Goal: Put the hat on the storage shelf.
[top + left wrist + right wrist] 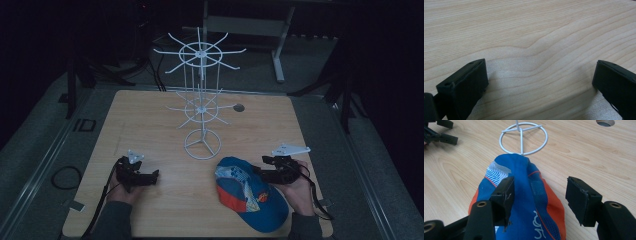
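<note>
From above, the white wire rack (202,107) stood mid-table behind the blue cap (524,202), which the right gripper (541,197) straddled with jaws apart, while the left gripper (539,80) gaped over bare wood (529,32).

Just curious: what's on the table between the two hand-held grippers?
Mostly bare wood, in the high view; the cap lies beside the right gripper, away from the left gripper.
</note>
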Tool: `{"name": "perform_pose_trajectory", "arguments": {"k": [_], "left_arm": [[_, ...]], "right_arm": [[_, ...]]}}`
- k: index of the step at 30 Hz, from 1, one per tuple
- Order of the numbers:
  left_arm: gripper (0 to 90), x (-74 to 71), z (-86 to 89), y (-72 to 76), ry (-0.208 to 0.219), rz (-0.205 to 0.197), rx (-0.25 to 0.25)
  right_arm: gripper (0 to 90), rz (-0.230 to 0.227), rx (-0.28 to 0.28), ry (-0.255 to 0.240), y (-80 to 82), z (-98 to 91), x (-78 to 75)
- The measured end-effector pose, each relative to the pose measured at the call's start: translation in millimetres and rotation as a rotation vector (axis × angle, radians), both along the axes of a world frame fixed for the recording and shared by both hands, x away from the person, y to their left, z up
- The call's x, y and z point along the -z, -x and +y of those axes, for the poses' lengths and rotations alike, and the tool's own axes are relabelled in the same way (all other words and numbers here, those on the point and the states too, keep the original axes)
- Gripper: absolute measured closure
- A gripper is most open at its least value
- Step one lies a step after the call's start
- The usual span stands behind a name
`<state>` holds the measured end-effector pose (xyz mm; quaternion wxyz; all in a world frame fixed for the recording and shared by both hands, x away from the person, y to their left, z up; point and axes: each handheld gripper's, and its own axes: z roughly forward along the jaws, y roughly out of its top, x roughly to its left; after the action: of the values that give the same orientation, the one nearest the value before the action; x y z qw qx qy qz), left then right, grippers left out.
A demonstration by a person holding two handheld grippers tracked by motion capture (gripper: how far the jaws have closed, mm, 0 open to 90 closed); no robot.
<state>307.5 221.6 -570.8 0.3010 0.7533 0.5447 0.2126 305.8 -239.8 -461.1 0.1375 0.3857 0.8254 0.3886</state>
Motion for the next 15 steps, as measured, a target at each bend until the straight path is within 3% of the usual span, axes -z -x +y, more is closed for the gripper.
{"name": "perform_pose_trajectory", "arguments": {"k": [6,15], "left_arm": [[0.2,0.1,-0.2,-0.2,0.001,-0.002,-0.002],[0.2,0.2,-0.3,-0.3,0.002,-0.002,-0.002]], "right_arm": [[42.9,0.031,-0.035,-0.021,-0.4,2.1,1.0],[43.5,0.055,-0.026,-0.012,-2.7,1.6,0.4]]}}
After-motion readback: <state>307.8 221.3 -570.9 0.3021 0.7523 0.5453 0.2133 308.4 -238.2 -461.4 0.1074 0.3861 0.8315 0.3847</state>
